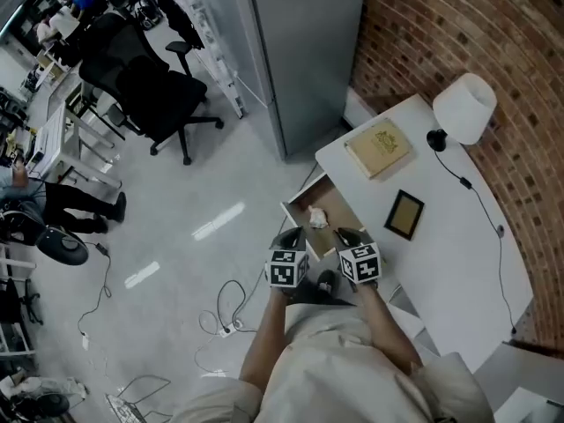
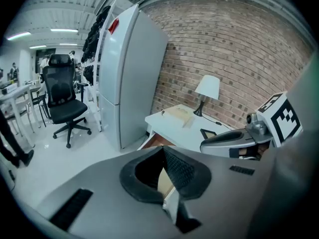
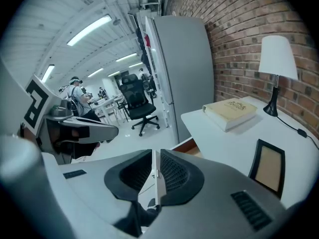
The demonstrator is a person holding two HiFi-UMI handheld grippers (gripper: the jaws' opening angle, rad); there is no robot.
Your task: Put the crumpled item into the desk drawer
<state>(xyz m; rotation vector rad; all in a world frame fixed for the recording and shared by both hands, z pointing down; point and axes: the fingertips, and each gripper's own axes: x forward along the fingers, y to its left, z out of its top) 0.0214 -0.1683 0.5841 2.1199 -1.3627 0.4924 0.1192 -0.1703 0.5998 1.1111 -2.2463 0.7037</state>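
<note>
The desk drawer stands pulled out from the white desk. A pale crumpled item lies inside it. My left gripper is at the drawer's front panel, and in its own view the left gripper has its pads meeting at the tips, with tan and white drawer parts showing below. My right gripper is at the drawer's side near the desk. In the right gripper view, the right gripper is closed to a slit with a thin white drawer edge in it.
On the desk lie a tan book, a dark picture frame and a white lamp with its cord. A grey cabinet stands beside the desk, with a brick wall behind. A black office chair and floor cables are to the left.
</note>
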